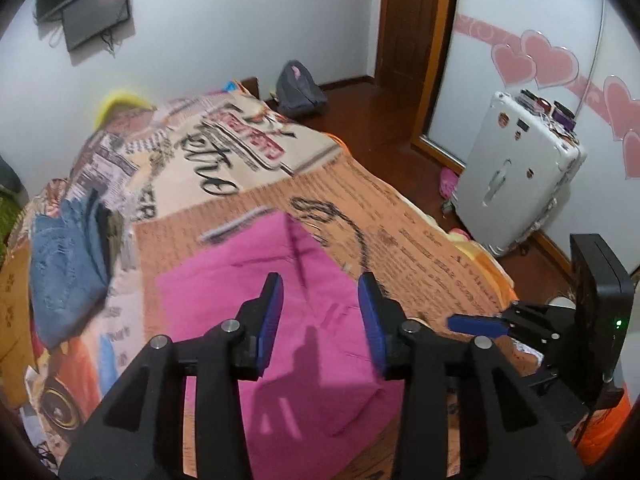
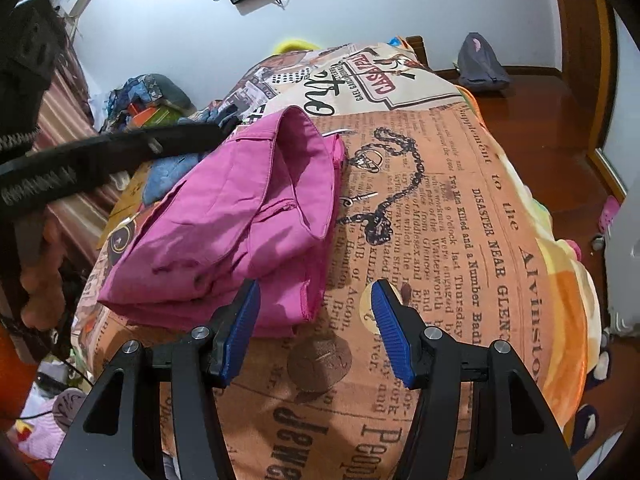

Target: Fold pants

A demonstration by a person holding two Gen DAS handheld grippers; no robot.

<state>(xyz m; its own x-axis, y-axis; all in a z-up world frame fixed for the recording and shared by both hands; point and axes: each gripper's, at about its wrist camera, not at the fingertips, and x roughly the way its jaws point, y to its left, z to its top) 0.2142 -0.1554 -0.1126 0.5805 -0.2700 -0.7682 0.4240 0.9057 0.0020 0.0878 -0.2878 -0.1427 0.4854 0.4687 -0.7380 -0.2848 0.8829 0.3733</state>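
Observation:
The pink pants [image 1: 256, 292] lie folded into a compact stack on the newspaper-print bedspread [image 1: 420, 248]. My left gripper [image 1: 320, 292] is open and empty, hovering above the pants. The right gripper shows at the right of the left wrist view [image 1: 476, 325]. In the right wrist view the folded pants [image 2: 240, 224] lie ahead and to the left, with the waist opening on top. My right gripper [image 2: 314, 300] is open and empty, just off the pants' near right corner, above the bedspread [image 2: 440, 240].
Folded blue jeans [image 1: 64, 264] lie at the bed's left side. A white suitcase [image 1: 516, 172] stands on the wooden floor to the right, a grey backpack [image 1: 298, 88] by the far wall. Clutter [image 2: 152, 96] is piled beyond the bed.

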